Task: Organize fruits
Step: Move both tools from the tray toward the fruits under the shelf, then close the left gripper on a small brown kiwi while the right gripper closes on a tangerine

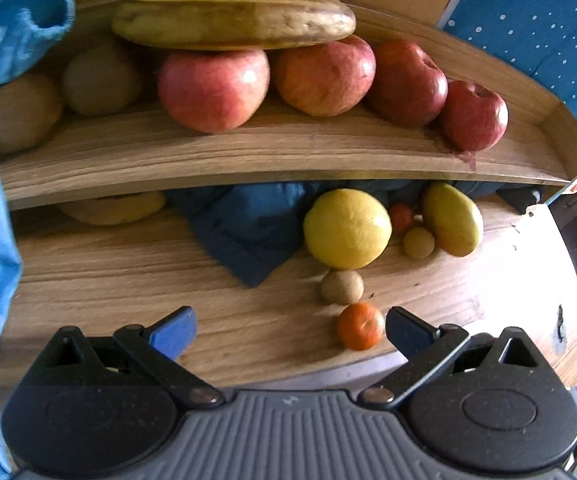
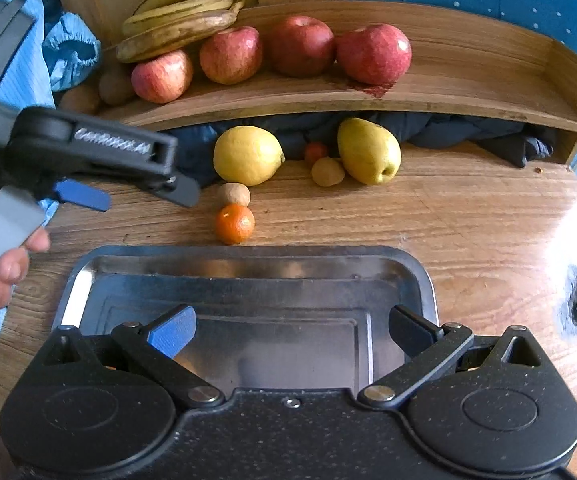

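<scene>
The mandarin [image 1: 359,326] sits on the wooden surface [image 1: 128,280], the nearest of the loose fruit to you, just beyond the far rim of the metal tray [image 2: 416,280]. In your left wrist view it lies ahead and to the right of centre, just beside the right finger of your left hand-held gripper [image 1: 290,328], so my guess is you need to shift that hand rightward before closing. It is round, with no long axis to line up on; any approach angle should do.

Touching it on the far side is a small brown fruit, perhaps a kiwi [image 1: 342,286], and behind that a large lemon [image 1: 346,234], so the three form a line running away from you. A careless push forward could roll the whole line.

Your left hand-held gripper is spread wide with nothing between its fingers. Your right hand-held gripper [image 2: 290,330] is likewise spread and empty, hanging over the tray, further back from the mandarin. The left is nearer.

Apples [image 2: 230,54] and bananas [image 2: 176,20] already lie on the shelf [image 2: 488,92] behind.
</scene>
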